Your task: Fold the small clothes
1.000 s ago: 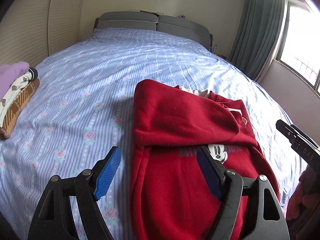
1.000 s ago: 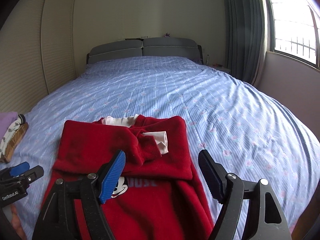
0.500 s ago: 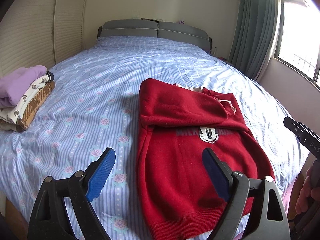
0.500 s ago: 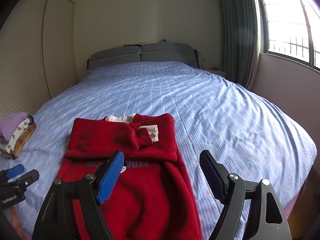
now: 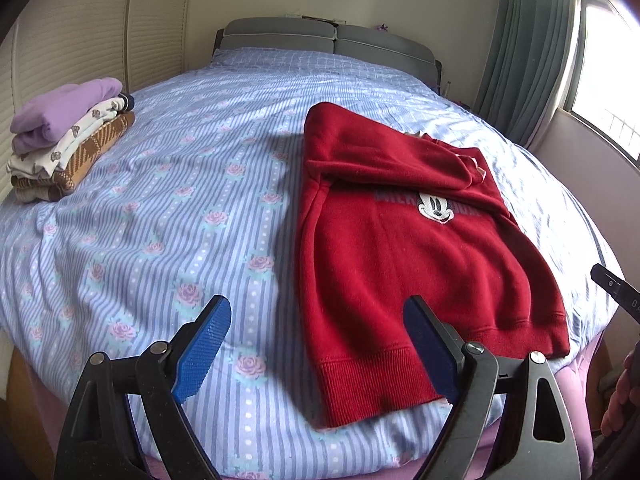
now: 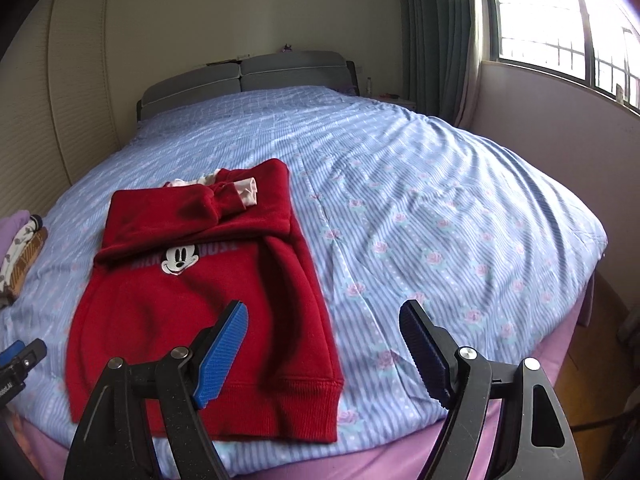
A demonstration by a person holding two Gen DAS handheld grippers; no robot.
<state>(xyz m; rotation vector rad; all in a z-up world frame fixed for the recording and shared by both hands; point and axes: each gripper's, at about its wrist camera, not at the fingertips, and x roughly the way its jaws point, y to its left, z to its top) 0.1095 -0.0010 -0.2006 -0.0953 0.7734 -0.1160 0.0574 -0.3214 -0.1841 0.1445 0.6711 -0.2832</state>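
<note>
A red sweatshirt (image 5: pixel 404 248) with a Mickey Mouse print lies flat on the bed, its sleeves folded across the chest and its hem at the near edge. It also shows in the right wrist view (image 6: pixel 200 292). My left gripper (image 5: pixel 316 344) is open and empty, held above the hem's left corner. My right gripper (image 6: pixel 324 344) is open and empty, held above the hem's right corner. The tip of the right gripper shows at the right edge of the left wrist view (image 5: pixel 616 292).
A stack of folded clothes (image 5: pixel 64 140) sits at the bed's left side, purple on top. The blue striped floral bedsheet (image 6: pixel 440 200) covers the bed. A grey headboard (image 5: pixel 328 40), curtains and a window (image 6: pixel 560 28) lie beyond.
Both grippers have pulled back from over the sweatshirt's middle towards the near edge of the bed. The whole sweatshirt and its hem now show. Both stay open.
</note>
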